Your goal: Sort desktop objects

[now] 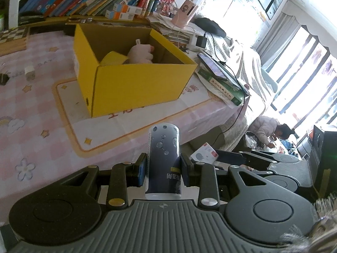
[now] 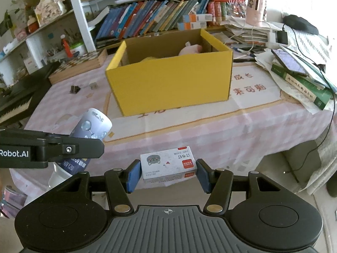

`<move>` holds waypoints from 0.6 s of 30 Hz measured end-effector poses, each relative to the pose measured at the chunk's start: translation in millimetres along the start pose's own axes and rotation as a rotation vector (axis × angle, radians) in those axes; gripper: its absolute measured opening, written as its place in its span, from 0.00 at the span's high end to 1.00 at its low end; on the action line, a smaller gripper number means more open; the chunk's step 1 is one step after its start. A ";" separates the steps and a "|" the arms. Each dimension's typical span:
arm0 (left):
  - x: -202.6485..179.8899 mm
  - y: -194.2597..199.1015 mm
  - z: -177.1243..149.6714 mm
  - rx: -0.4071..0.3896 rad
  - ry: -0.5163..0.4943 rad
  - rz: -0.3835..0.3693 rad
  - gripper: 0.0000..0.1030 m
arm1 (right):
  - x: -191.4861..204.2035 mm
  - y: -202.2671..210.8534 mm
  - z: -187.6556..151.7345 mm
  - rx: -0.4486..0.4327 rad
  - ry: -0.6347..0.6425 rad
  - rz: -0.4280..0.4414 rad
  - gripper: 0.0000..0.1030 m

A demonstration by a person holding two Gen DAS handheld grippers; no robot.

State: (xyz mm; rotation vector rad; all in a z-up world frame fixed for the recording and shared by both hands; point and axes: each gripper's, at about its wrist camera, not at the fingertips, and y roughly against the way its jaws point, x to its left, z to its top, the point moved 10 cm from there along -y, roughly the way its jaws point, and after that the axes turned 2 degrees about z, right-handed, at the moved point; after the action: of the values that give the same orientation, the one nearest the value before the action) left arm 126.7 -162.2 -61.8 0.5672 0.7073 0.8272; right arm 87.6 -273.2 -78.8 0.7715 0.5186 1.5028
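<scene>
My left gripper (image 1: 163, 171) is shut on a dark blue cylindrical can (image 1: 164, 160) with bubble prints, held above the near table edge; the can also shows in the right wrist view (image 2: 89, 130). My right gripper (image 2: 168, 175) is shut on a small white staple box (image 2: 168, 162) with a cat picture and a red label, near the table's front edge. An open yellow cardboard box (image 2: 170, 84) stands mid-table, also in the left wrist view (image 1: 134, 84), holding a pink plush toy (image 1: 141, 52) and a yellow item (image 1: 112, 58).
A pink checked cloth (image 2: 221, 126) covers the table. Books line the back (image 2: 151, 16). A green book under a tablet (image 2: 303, 84) lies at the right. A black binder clip (image 2: 74, 89) and a small block (image 1: 29, 71) lie left of the box. A chessboard (image 2: 80, 65) sits back left.
</scene>
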 end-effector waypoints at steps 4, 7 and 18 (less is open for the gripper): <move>-7.4 -10.9 15.1 -0.013 -0.008 0.004 0.71 | -14.3 -5.2 14.5 -0.009 0.004 0.005 0.45; -12.2 -18.6 29.3 -0.028 -0.012 0.013 0.71 | -24.2 -8.8 27.6 -0.021 0.011 0.010 0.45; -20.1 -24.8 99.2 -0.145 -0.037 0.078 0.71 | -42.0 -13.7 103.1 -0.135 0.092 0.076 0.45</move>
State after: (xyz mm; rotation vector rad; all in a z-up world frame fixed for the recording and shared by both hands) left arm 202.8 -209.9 -9.0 0.4802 0.5892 0.9301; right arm 171.0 -326.8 -26.3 0.6255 0.4555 1.6325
